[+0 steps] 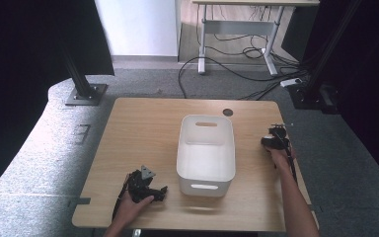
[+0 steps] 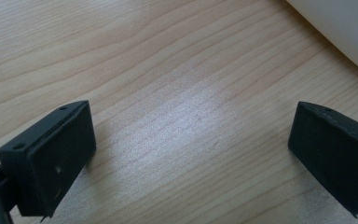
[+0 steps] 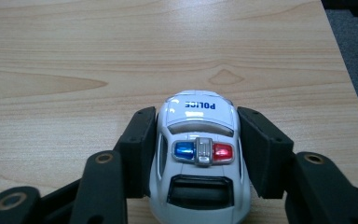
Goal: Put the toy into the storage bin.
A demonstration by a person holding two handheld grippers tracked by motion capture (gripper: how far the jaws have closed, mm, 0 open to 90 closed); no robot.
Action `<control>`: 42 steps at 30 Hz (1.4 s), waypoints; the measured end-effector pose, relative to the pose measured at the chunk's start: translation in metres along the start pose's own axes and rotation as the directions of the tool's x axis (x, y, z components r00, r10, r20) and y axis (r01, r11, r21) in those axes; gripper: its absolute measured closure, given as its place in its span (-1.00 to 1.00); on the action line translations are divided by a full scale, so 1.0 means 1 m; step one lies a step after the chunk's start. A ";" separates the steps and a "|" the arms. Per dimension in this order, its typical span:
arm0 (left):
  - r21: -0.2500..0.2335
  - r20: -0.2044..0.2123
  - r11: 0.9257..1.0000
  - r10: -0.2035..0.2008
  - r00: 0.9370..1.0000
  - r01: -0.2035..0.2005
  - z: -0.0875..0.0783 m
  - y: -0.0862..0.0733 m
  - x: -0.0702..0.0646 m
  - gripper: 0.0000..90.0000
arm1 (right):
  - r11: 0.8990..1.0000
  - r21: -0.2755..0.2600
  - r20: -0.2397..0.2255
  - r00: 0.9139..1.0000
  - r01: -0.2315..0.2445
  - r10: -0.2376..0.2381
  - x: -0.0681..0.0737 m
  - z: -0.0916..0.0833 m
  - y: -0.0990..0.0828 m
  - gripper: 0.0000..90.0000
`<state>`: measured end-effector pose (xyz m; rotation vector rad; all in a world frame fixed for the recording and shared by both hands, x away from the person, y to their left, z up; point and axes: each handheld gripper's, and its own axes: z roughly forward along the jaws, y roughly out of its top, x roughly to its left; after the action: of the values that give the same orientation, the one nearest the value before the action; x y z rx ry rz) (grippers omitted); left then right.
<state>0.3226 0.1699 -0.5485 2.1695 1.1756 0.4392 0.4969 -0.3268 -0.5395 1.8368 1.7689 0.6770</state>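
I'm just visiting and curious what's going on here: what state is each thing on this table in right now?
Toy police car: upright on the table, sitting between the right gripper's jaws.
Right gripper: jaws against the car's sides, gripping it.
Left gripper: jaws wide open, nothing between them, low over the table.
White bin: upright mid-table, looks empty.
Table: wooden.

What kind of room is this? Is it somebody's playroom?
Probably not; it looks like an office or lab set up for recording. A wooden table stands on grey carpet, with a desk and loose cables behind. A white bin sits on the table.
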 end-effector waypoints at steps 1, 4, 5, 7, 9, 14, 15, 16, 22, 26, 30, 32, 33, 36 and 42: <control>0.000 0.000 1.000 0.000 1.000 0.000 0.000 0.000 0.000 -0.99 | 1.000 0.001 -0.003 1.000 -0.007 0.007 0.000 0.000 0.000 0.11; 0.000 0.000 1.000 0.000 1.000 0.000 0.000 0.000 0.000 -0.99 | 1.000 0.007 -0.013 1.000 -0.012 0.012 -0.002 -0.001 0.000 0.11; 0.000 0.000 1.000 0.000 1.000 0.000 0.000 0.000 0.000 -0.98 | 1.000 0.009 -0.015 1.000 -0.009 0.010 -0.002 -0.001 0.001 0.11; 0.000 0.000 1.000 0.000 1.000 0.000 0.000 0.000 0.000 -0.99 | 1.000 0.014 -0.017 1.000 -0.014 0.014 -0.003 -0.003 0.000 0.12; 0.000 0.000 1.000 0.000 1.000 0.000 0.000 0.000 0.000 -0.99 | 1.000 0.013 -0.020 1.000 -0.012 0.012 -0.004 -0.005 0.000 0.12; 0.000 0.000 1.000 0.000 1.000 0.000 0.000 0.000 0.000 -0.99 | 1.000 0.002 -0.033 0.999 -0.009 0.010 -0.003 -0.013 0.002 0.12; 0.000 0.000 1.000 0.000 1.000 0.000 0.000 0.000 0.000 -0.99 | 1.000 -0.001 -0.036 0.999 -0.006 0.006 -0.001 -0.015 0.002 0.12; 0.000 0.000 1.000 0.001 1.000 -0.001 0.000 0.000 0.000 -0.99 | 1.000 -0.004 -0.039 0.999 -0.002 0.002 0.000 -0.017 0.002 0.12; 0.000 0.000 1.000 0.001 1.000 -0.001 0.000 0.000 0.000 -0.98 | 1.000 -0.012 -0.049 0.999 0.005 -0.006 0.006 -0.028 0.003 0.12; 0.000 0.001 1.000 0.001 1.000 -0.001 0.000 0.000 0.000 -0.99 | 1.000 -0.021 -0.054 0.998 0.008 -0.009 0.008 -0.037 0.003 0.12; 0.001 0.005 1.000 0.004 1.000 -0.004 0.000 0.000 0.001 -0.99 | 0.999 -0.031 -0.059 0.998 0.009 -0.011 0.011 -0.046 0.003 0.12; 0.001 0.005 1.000 0.005 1.000 -0.005 0.000 0.000 0.001 -0.99 | 0.999 -0.033 -0.059 0.998 0.013 -0.015 0.013 -0.051 0.003 0.12; 0.001 0.005 1.000 0.005 1.000 -0.005 0.000 0.000 0.001 -0.99 | 0.999 -0.035 -0.060 0.998 0.011 -0.013 0.014 -0.053 0.003 0.12; 0.001 0.005 1.000 0.005 1.000 -0.005 0.000 0.000 0.001 -0.99 | 0.999 -0.044 -0.062 0.998 0.017 -0.020 0.016 -0.061 0.004 0.12; 0.002 0.007 1.000 0.006 1.000 -0.006 0.001 0.001 0.001 -0.99 | 0.997 -0.076 -0.067 0.998 0.013 -0.018 0.016 -0.082 0.007 0.12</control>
<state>0.3239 0.1700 -0.5485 2.1746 1.1666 0.4332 0.4486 -0.3104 -0.4729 1.7676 1.7730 0.7976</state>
